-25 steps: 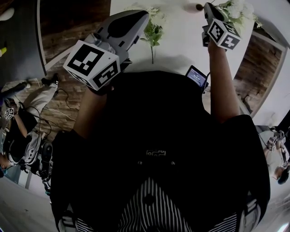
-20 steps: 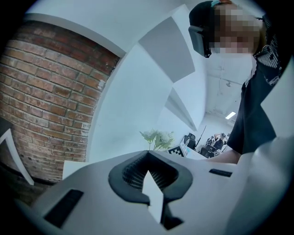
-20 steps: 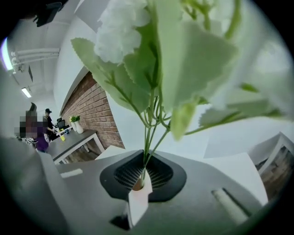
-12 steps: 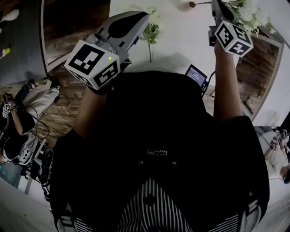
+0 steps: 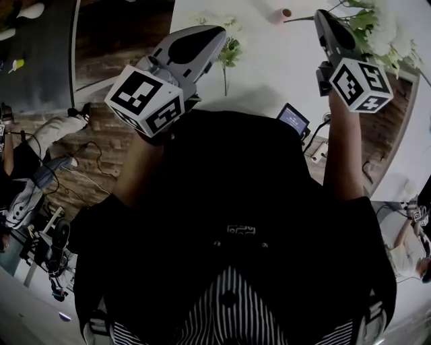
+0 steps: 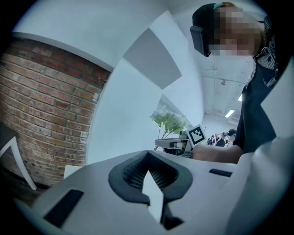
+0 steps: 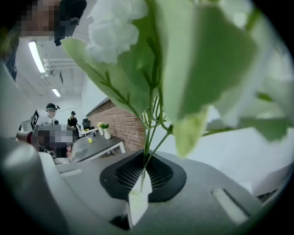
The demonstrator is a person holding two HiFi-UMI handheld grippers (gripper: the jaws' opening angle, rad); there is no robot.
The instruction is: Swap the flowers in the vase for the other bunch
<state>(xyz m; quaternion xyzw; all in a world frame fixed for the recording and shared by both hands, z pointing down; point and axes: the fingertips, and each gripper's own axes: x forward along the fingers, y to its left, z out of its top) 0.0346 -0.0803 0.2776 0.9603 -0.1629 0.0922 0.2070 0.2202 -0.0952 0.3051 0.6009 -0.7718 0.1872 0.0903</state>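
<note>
My right gripper (image 5: 323,15) is shut on the thin green stems of a white-flowered bunch (image 5: 377,27) and holds it in the air at the top right. In the right gripper view the stems (image 7: 148,137) rise from between the closed pads, with leaves and blooms filling the picture. A small pink vase (image 5: 282,13) stands on the white table (image 5: 269,60) to the left of that gripper. The other bunch (image 5: 229,50) lies on the table beside my left gripper (image 5: 214,35), which is shut on nothing. The left gripper view shows the right gripper (image 6: 177,144) and its flowers (image 6: 167,120).
A small device with a lit screen (image 5: 293,118) sits at the table's near edge, with a cable (image 5: 316,149) beside it. Brick surfaces (image 5: 101,54) flank the table on both sides. People sit at the far left (image 5: 27,168).
The right gripper has risen with the white bunch, up and away from the vase. The left gripper has shifted slightly. The pink vase now shows at the top.
</note>
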